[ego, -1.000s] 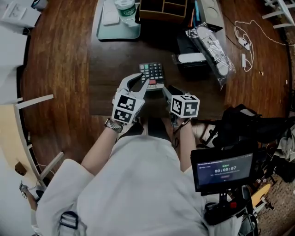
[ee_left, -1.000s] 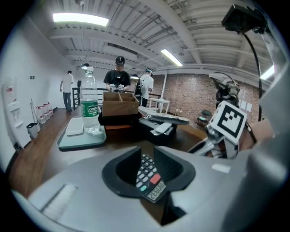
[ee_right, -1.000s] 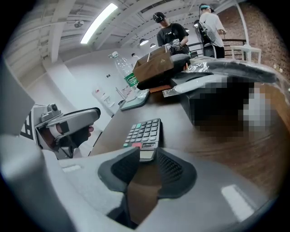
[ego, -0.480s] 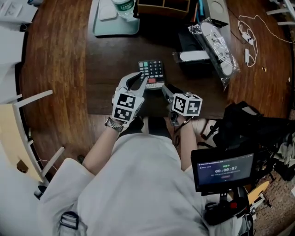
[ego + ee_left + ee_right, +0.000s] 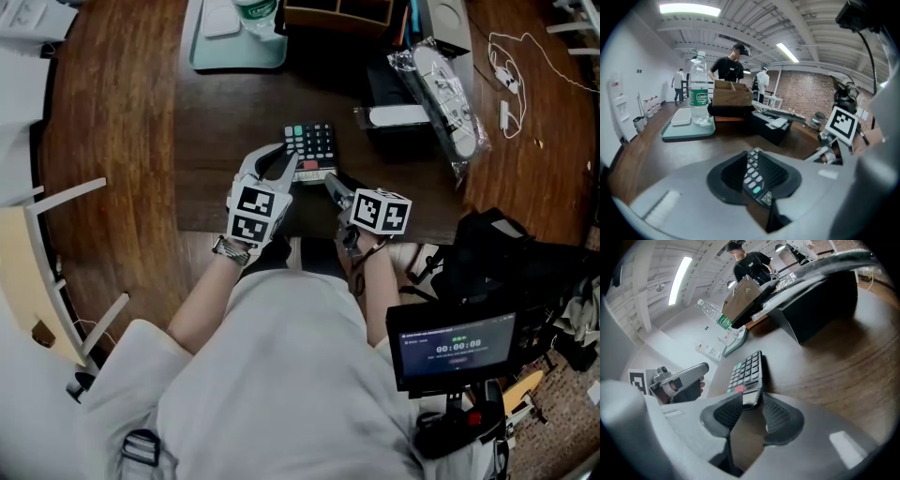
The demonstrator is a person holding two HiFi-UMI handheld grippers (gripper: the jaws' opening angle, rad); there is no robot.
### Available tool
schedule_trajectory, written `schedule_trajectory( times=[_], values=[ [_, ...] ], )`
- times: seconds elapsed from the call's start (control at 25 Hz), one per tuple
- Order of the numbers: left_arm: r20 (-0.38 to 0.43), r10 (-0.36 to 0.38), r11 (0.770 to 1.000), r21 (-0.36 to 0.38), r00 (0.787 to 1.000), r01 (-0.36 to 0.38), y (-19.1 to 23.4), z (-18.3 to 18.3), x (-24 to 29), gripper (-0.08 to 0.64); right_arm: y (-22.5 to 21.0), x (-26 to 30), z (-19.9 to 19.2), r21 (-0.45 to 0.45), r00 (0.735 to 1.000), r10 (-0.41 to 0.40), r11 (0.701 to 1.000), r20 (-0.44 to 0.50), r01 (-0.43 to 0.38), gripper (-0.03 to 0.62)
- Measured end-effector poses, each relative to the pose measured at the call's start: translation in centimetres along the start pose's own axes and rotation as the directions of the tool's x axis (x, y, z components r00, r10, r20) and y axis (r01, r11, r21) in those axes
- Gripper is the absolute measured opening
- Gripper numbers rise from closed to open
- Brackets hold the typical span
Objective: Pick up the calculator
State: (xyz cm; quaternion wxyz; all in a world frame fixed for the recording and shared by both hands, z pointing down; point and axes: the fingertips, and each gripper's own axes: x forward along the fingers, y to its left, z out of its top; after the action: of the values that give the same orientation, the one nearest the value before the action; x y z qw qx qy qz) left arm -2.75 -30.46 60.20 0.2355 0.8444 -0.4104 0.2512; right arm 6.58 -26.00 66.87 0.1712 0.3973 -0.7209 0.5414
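Black with grey keys, the calculator (image 5: 310,148) is at the middle of the dark wooden table (image 5: 122,141). The left claw (image 5: 284,167) is clamped narrowly on its near left edge, both pads pressing it. The right claw (image 5: 333,183) gapes wide, with the calculator's near end between its pads but not gripped. Farther off, a teal tray (image 5: 234,52) carries a water bottle (image 5: 255,11).

Table (image 5: 112,141) – dark polished wood, grain showing. Calculator (image 5: 310,145): black matt plastic, smooth keys. Left gripper (image 5: 279,161) and right gripper (image 5: 330,180) have grey matt plastic shells and black ribbed pads (image 5: 778,174). Tray (image 5: 202,58) – smooth pale plastic; bottle (image 5: 699,89) clear plastic; box (image 5: 732,93) looks like bare wood; wrap (image 5: 448,94) crinkled, glossy
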Motion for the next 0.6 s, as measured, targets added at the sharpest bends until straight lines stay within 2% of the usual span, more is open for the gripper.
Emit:
schedule_trajectory(
  times=[0.24, 0.44, 0.6],
  values=[
    [-0.024, -0.018, 0.999, 0.033, 1.0, 0.019, -0.1, -0.4, 0.3, 0.1, -1.5, 0.7, -1.5, -0.083, 0.992, -0.118, 0.99, -0.044, 0.114, 0.1],
    [-0.088, -0.035, 0.999, -0.016, 0.995, 0.034, 0.2, -1.9, 1.0, 0.151, -1.8, 1.0, -2.1, -0.092, 0.99, -0.122, 0.989, -0.066, 0.116, 0.1],
    [-0.065, -0.066, 0.994, -0.086, 0.996, 0.061, 0.9, -2.3, 2.0, 0.181, -1.4, 1.1, -2.0, -0.09, 0.993, -0.094, 0.992, -0.068, 0.088, 0.1]
  ],
)
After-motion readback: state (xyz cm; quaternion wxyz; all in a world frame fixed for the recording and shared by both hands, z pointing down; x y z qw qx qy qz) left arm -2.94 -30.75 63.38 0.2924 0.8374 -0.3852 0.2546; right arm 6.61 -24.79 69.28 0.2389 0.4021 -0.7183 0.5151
